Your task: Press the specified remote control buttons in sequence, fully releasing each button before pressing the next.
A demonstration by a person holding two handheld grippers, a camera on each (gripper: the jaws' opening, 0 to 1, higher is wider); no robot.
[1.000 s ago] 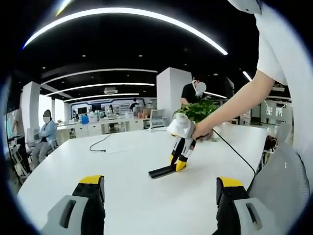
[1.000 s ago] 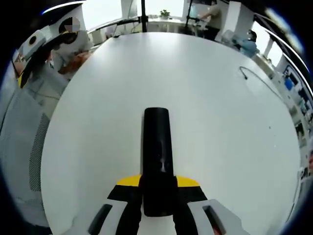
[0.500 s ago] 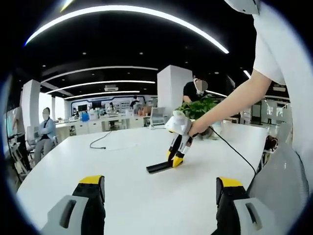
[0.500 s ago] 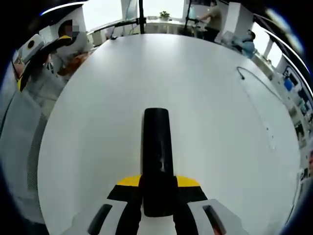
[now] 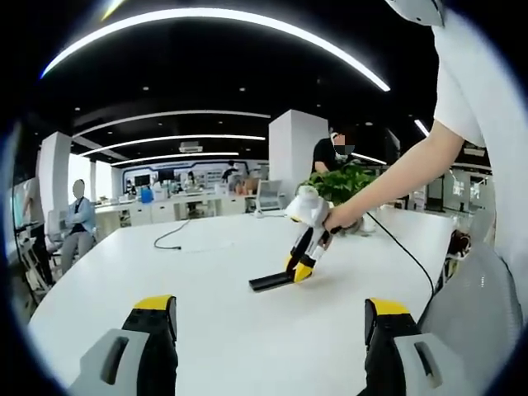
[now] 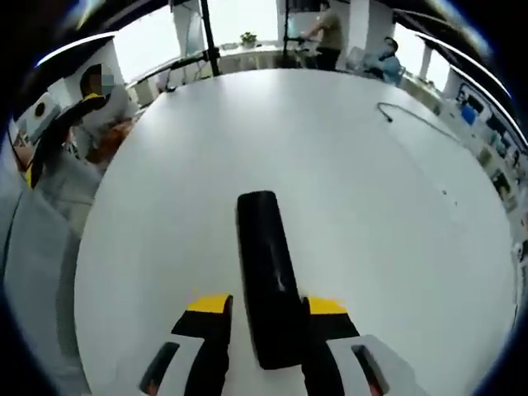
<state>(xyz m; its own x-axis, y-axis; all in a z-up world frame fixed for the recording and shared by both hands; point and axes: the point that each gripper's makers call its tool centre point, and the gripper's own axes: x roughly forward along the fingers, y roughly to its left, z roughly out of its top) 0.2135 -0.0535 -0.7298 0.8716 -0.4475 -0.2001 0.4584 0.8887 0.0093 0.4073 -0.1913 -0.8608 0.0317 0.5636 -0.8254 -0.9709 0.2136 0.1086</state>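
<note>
— Two jaws of the left gripper point(image 5: 268, 330) rise at the bottom of the left gripper view, wide apart, with nothing between them?

— Yes. Past them, near the centre of the frame, the black remote control point(image 5: 272, 280) lies on the white table point(image 5: 206, 313), and the right gripper point(image 5: 300, 270) meets its near end.

— And in the right gripper view?

— The remote control point(image 6: 268, 280) stands lengthwise between the yellow-tipped jaws at the bottom centre. A narrow gap shows on the left side; on the right I cannot tell if the jaw touches it. Farther, a black cable point(image 6: 408, 120) lies at the upper right.
</note>
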